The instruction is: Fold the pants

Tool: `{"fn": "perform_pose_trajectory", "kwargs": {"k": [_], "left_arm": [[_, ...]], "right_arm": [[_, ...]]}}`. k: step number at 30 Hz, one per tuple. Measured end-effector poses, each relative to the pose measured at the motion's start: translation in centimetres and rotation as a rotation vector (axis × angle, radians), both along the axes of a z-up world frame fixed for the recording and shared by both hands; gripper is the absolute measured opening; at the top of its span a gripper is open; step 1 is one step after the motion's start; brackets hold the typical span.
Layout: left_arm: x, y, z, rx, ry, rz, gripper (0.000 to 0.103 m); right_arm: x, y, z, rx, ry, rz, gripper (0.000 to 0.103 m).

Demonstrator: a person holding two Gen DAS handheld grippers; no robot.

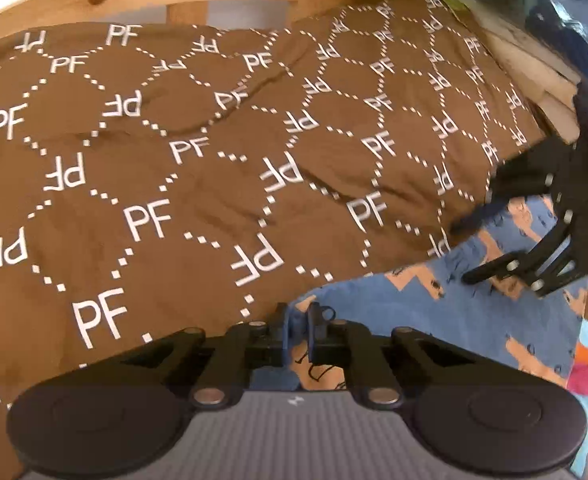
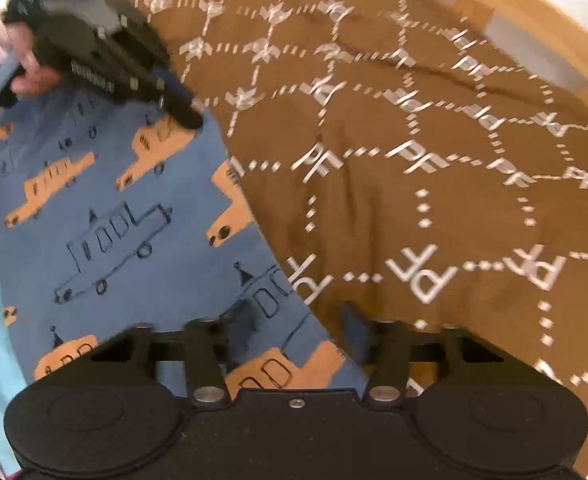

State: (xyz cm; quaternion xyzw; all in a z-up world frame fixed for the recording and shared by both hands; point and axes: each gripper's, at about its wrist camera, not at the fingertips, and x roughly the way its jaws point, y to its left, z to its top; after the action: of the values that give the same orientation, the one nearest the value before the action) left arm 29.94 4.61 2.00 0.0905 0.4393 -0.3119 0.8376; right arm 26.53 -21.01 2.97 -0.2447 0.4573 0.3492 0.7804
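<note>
Pants edge between left gripper fingers, pinched.

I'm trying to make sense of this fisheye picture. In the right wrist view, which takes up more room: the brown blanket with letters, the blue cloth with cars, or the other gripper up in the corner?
Largest to smallest, as they look:
1. brown blanket
2. blue cloth
3. left gripper, farther away, so it looks smaller than it is.

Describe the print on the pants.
Blue pants with orange and outlined vehicles, clearest in the right wrist view.
</note>
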Motion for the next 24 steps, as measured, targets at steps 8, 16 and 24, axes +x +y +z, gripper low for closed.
{"fn": "perform_pose_trajectory", "kwargs": {"k": [8,16,24], "left_arm": [[-1.6,-2.4,1.3,0.119,-0.192,-0.022,0.008],[-2.1,0.1,3.2,0.122,-0.231,0.047,0.025],[-5.1,3.8,3.8,0.118,-0.032,0.172,0.025]], "right_arm": [[-1.5,1.4,0.1,-0.039,-0.089,-0.015,0.005],[-3.7,-1.2,2.2,0.043,-0.2,-0.183,0.052],[-7.9,3.3,2.1,0.274,-0.164,-0.18,0.052]]}}
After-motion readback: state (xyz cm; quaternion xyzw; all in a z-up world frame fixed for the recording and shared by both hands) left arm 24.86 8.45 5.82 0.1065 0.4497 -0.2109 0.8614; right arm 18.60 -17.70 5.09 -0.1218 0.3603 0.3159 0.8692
